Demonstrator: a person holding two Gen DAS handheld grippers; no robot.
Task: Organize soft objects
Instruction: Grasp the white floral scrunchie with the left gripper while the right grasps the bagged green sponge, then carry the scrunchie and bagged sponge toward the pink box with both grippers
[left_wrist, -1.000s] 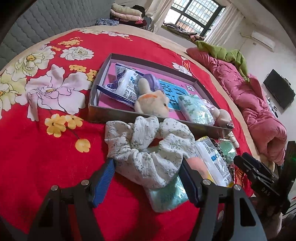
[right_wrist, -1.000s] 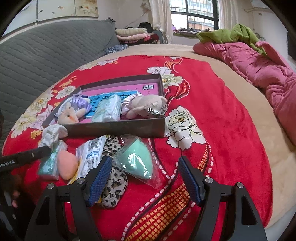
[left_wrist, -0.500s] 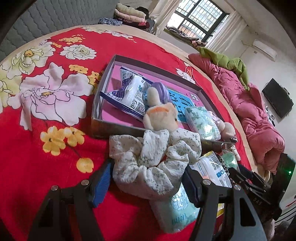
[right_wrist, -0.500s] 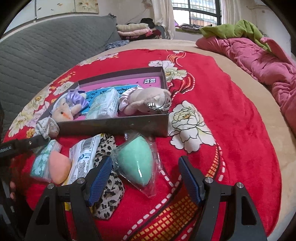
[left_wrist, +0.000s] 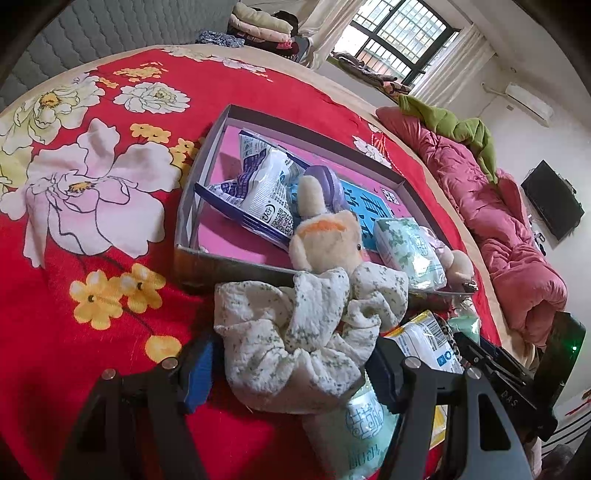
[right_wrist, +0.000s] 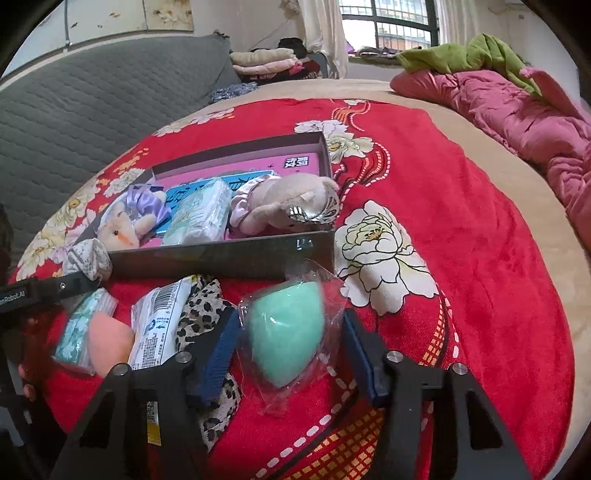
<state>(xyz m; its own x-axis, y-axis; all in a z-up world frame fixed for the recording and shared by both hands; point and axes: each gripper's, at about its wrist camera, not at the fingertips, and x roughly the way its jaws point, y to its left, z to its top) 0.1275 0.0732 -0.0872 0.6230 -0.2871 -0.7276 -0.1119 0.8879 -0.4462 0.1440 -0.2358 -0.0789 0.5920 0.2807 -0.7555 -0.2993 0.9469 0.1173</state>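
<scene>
A white floral scrunchie (left_wrist: 295, 332) lies on the red bedspread in front of the cardboard box (left_wrist: 221, 269). It sits between the fingers of my left gripper (left_wrist: 291, 369), whose pads stand just off its sides, open. It rests partly on a mint tissue pack (left_wrist: 362, 428). In the right wrist view a mint sponge in a clear bag (right_wrist: 284, 332) lies between the closing jaws of my right gripper (right_wrist: 291, 350). The pads reach the bag's edges but do not squeeze the sponge. The box (right_wrist: 221, 258) holds a plush rabbit (left_wrist: 325, 240), a plush bear (right_wrist: 280, 206) and a tissue pack (left_wrist: 406, 251).
A pink sponge (right_wrist: 109, 343), a white wipes packet (right_wrist: 159, 325) and a leopard-print cloth (right_wrist: 199, 310) lie left of the right gripper. A pink quilt (right_wrist: 517, 110) is piled along the bed's far right. The grey padded headboard (right_wrist: 92, 110) stands behind.
The right jaws have narrowed around the bagged mint sponge. Both grippers came a little lower and closer, so the scrunchie and the sponge now sit deeper between the fingers.
</scene>
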